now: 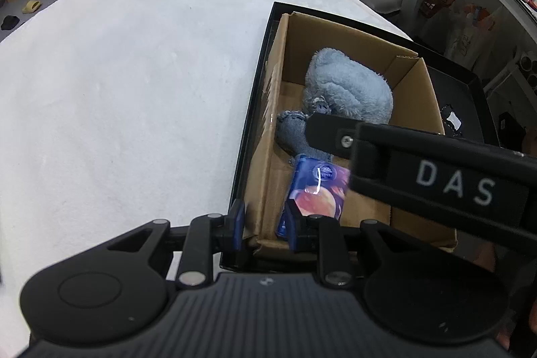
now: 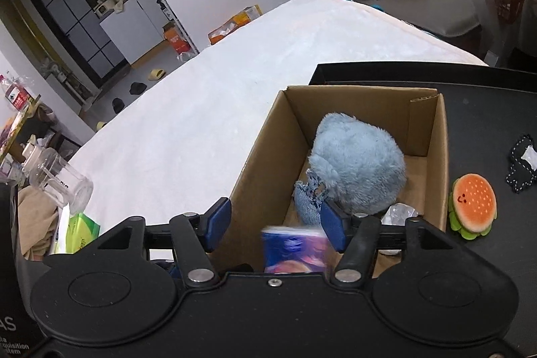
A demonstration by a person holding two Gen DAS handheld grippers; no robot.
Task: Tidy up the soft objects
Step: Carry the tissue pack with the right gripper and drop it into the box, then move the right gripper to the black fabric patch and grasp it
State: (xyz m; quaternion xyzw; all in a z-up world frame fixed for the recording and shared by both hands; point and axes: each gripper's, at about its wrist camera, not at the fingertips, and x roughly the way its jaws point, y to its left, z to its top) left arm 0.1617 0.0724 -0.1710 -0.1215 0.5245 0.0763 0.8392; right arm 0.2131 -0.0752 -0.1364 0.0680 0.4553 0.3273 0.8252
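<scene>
Burger plush (image 2: pixel 473 205) only in right view; both hand-held grippers spread, empty.

White capitals "DAS" stood on the black body of the right gripper (image 1: pixel 453 180), at the right of the left wrist view. At the lower left edge of the right wrist view, the black body of the left gripper (image 2: pixel 13 334) carried cut-off white letters "AS", with small lines below ending in "quisition" and "stem". The print on the blue tissue packet (image 1: pixel 317 187) was too small to read.
</scene>
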